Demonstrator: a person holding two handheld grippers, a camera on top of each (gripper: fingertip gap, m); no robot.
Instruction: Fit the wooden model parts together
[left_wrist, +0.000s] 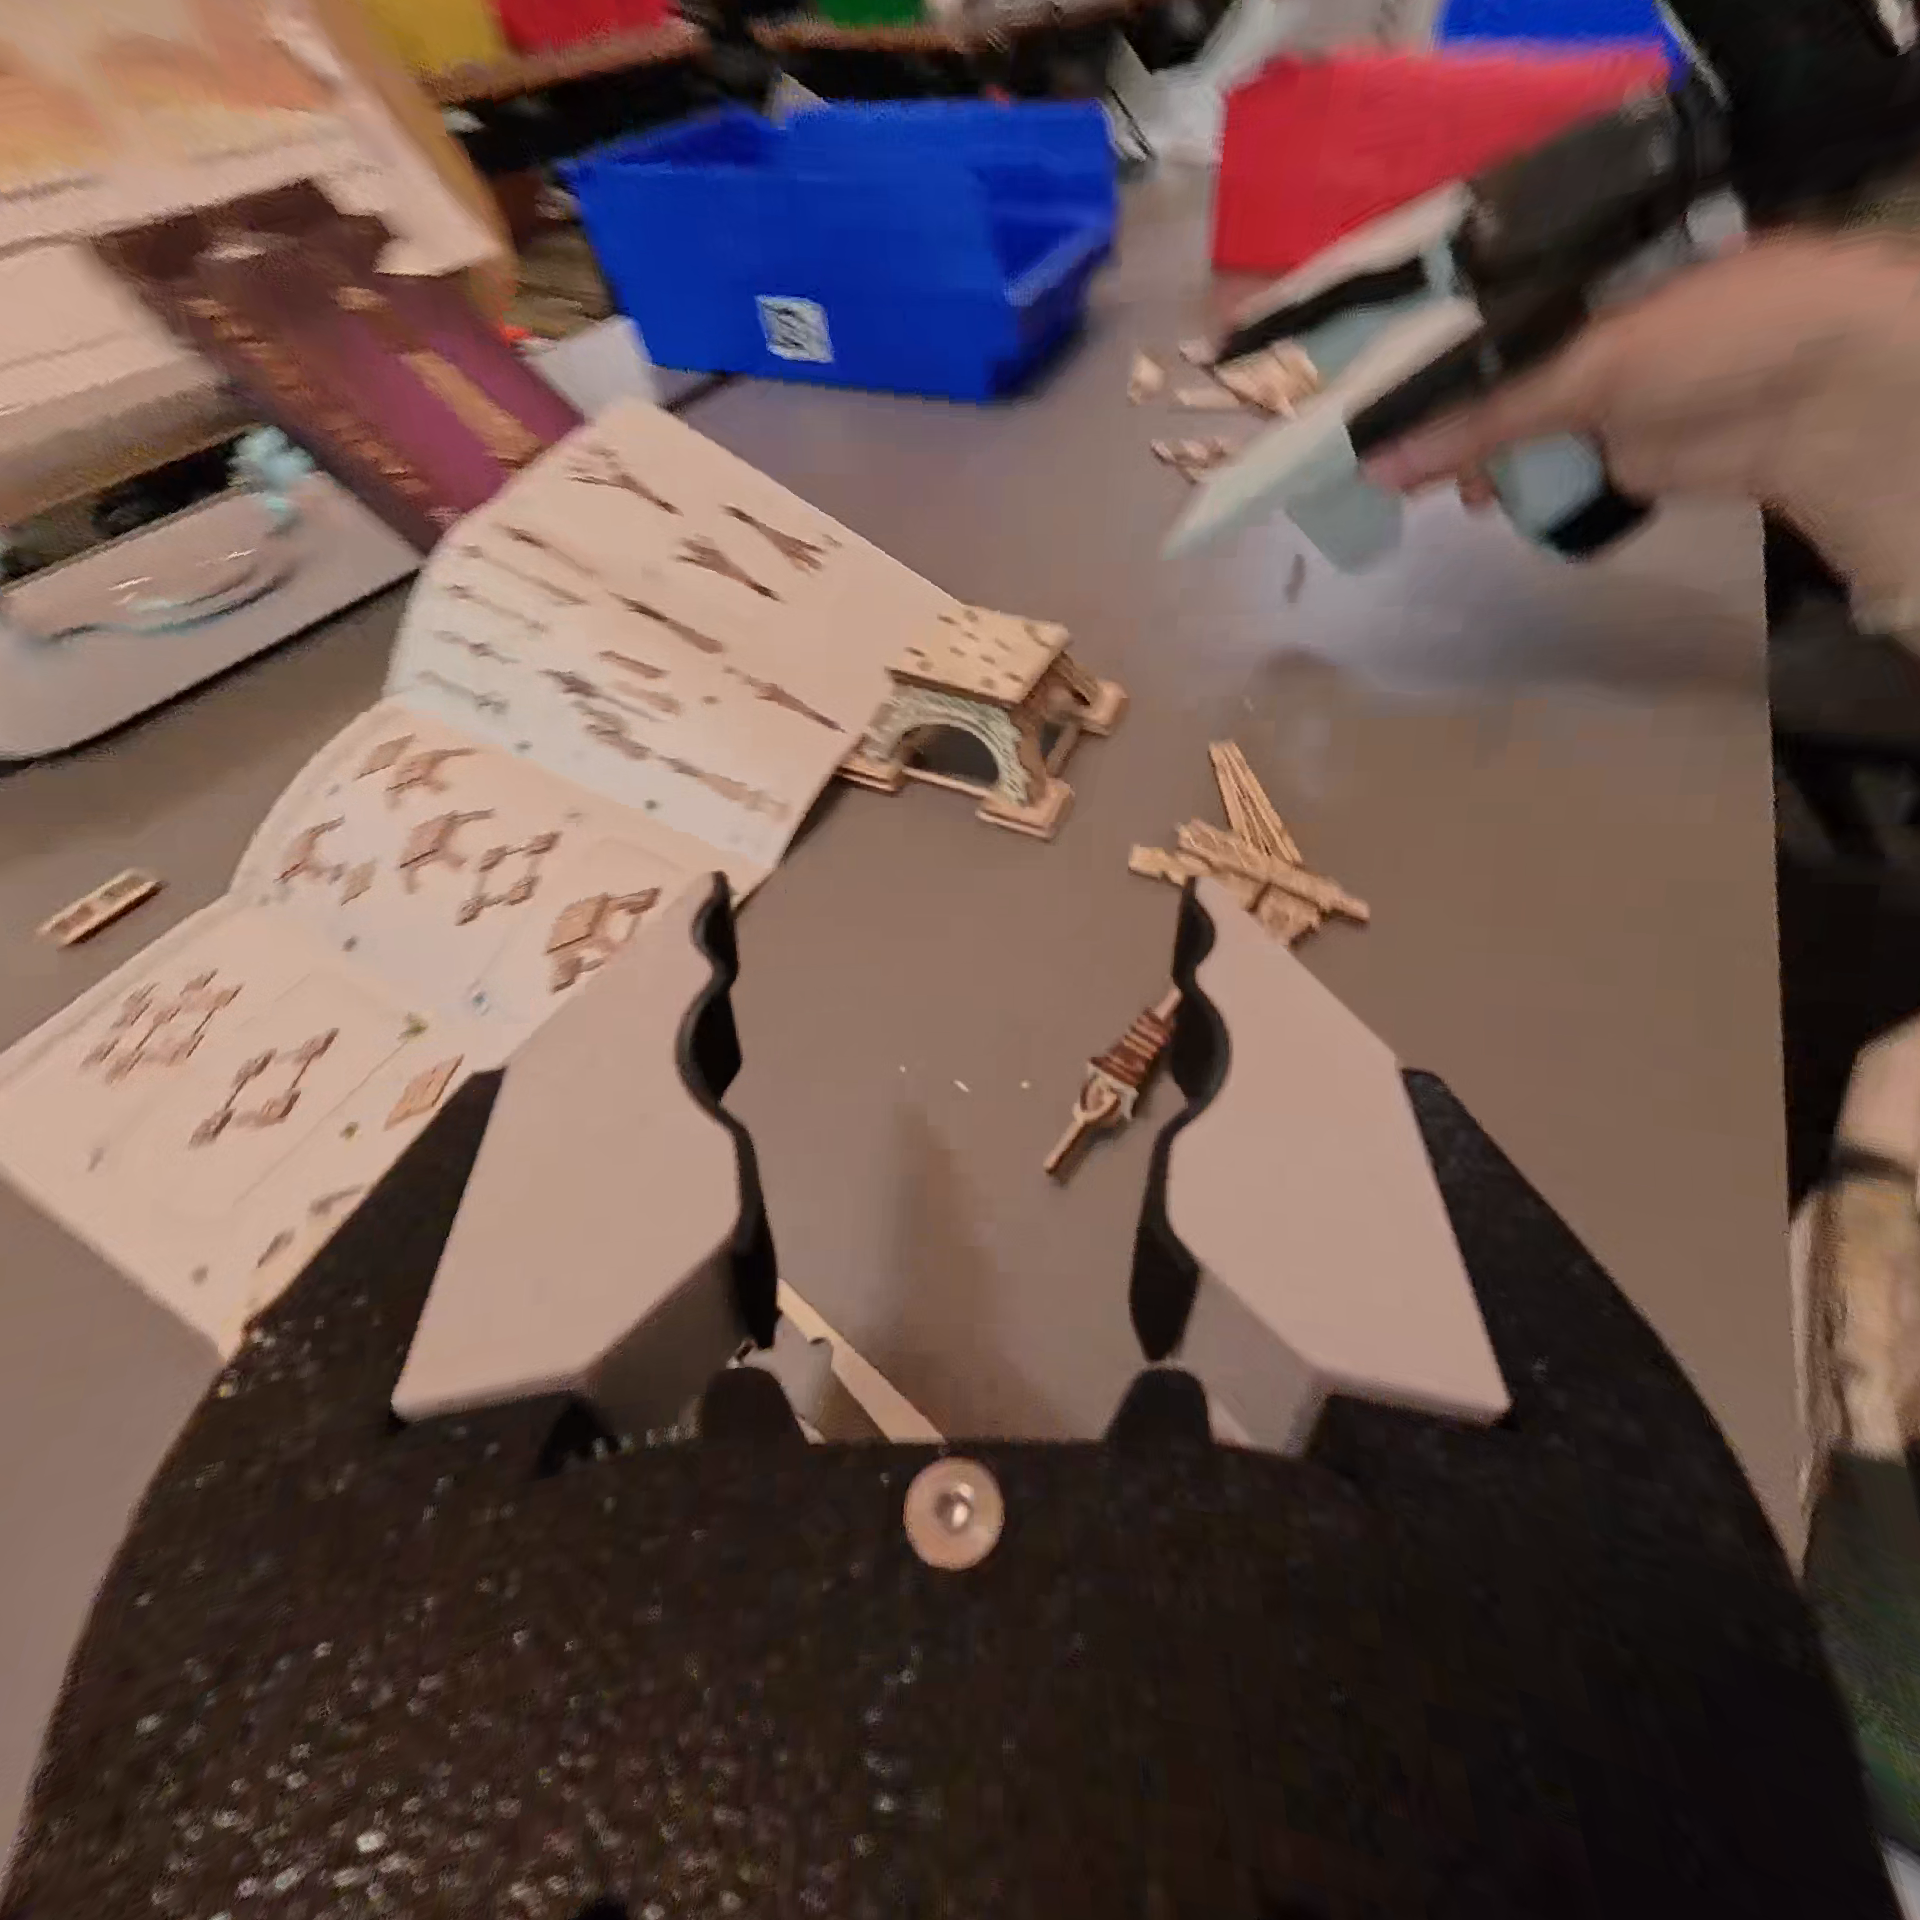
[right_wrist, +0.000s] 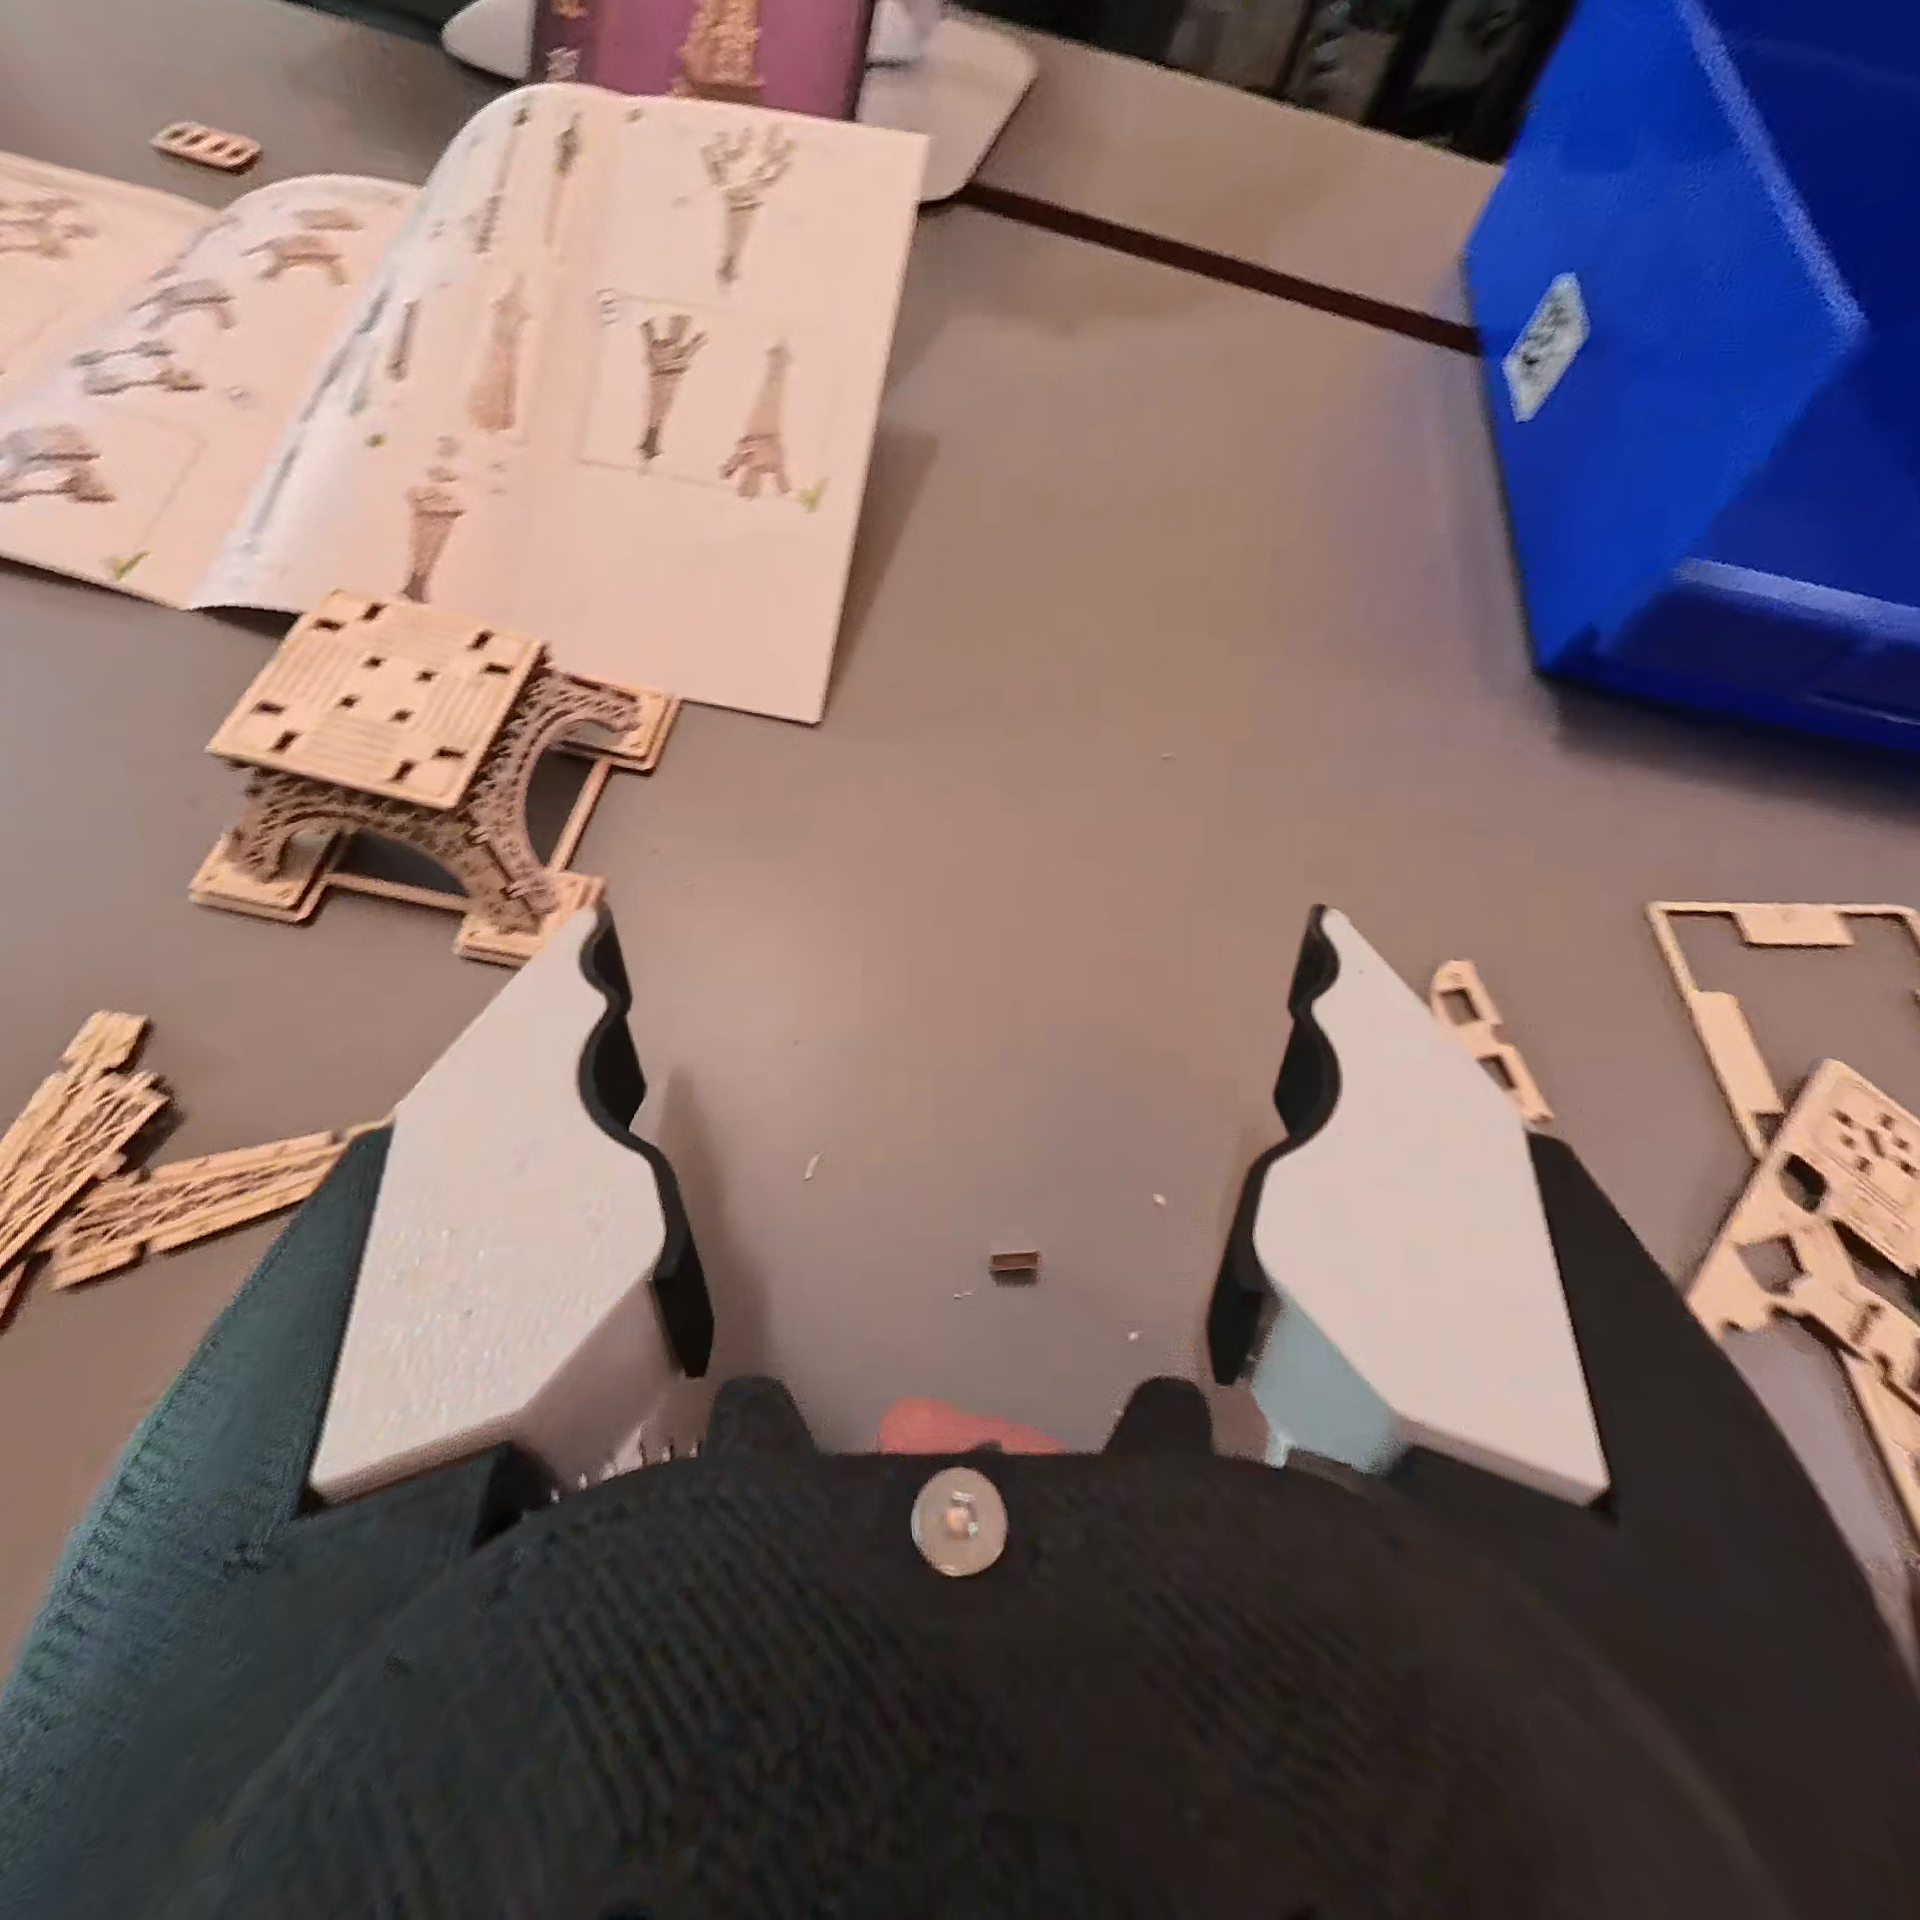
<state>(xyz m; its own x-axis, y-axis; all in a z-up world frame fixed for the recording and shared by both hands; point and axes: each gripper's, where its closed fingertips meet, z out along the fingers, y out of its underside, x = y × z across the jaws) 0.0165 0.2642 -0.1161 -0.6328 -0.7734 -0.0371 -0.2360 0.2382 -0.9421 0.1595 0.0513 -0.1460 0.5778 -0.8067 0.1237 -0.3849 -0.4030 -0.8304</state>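
**Both grippers spread over a cluttered worktop**

Grey worktop (right_wrist: 1091, 644), wood crumbs scattered on it. Blue bin (left_wrist: 852, 239) and red bin (left_wrist: 1382, 156) at the far edge; purple box (left_wrist: 395, 384) far left. Open instruction booklet (right_wrist: 582, 395) lies touching the arched tower base (right_wrist: 416, 769). Loose lattice strips (left_wrist: 1252, 868) near it; slender spire piece (left_wrist: 1117, 1075) beside left gripper (left_wrist: 951, 935), jaws apart, empty. Right gripper (right_wrist: 956, 940) spread, empty; punched-out sheets (right_wrist: 1829, 1174) to its right.

We seem to be in a workshop: plastic storage bins (left_wrist: 852, 239) (blue, red) crowd a grey tabletop (left_wrist: 1455, 748).
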